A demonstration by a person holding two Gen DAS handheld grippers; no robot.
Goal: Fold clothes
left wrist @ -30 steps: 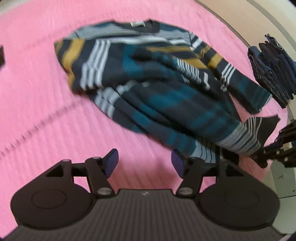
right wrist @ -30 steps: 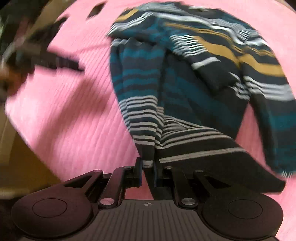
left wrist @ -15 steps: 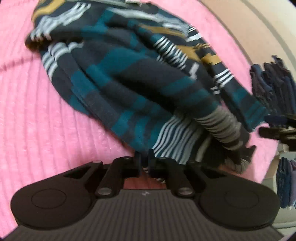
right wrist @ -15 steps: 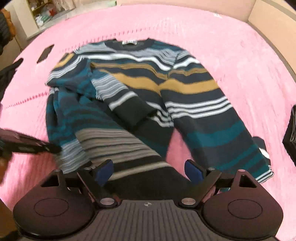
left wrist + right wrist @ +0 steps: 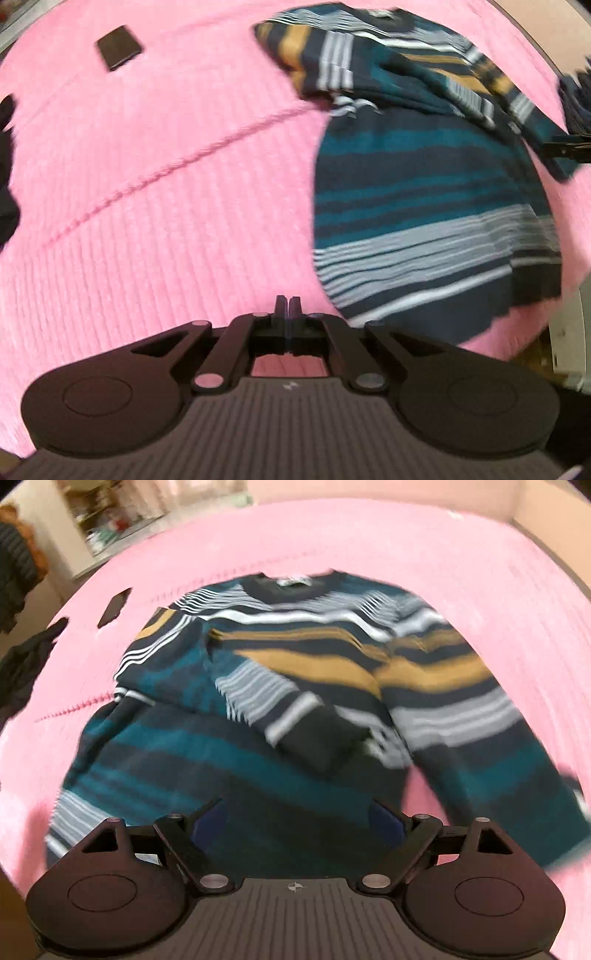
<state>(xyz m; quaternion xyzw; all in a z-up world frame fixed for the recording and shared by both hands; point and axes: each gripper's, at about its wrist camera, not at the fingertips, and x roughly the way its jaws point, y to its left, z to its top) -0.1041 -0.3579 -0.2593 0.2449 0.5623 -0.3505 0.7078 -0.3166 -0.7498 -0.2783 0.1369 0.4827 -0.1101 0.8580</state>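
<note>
Sweater (image 5: 280, 716) motion-blurred; hem hidden behind right gripper (image 5: 295, 821) fingers (image 5: 205, 825).

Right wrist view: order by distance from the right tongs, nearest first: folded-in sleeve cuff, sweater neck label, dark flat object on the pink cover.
1. Folded-in sleeve cuff: just ahead of the open right tongs, mid-sweater.
2. Sweater neck label: far end of the sweater, centre.
3. Dark flat object: upper left on the pink cover, off the sweater; close to the label's range, slightly farther.
</note>
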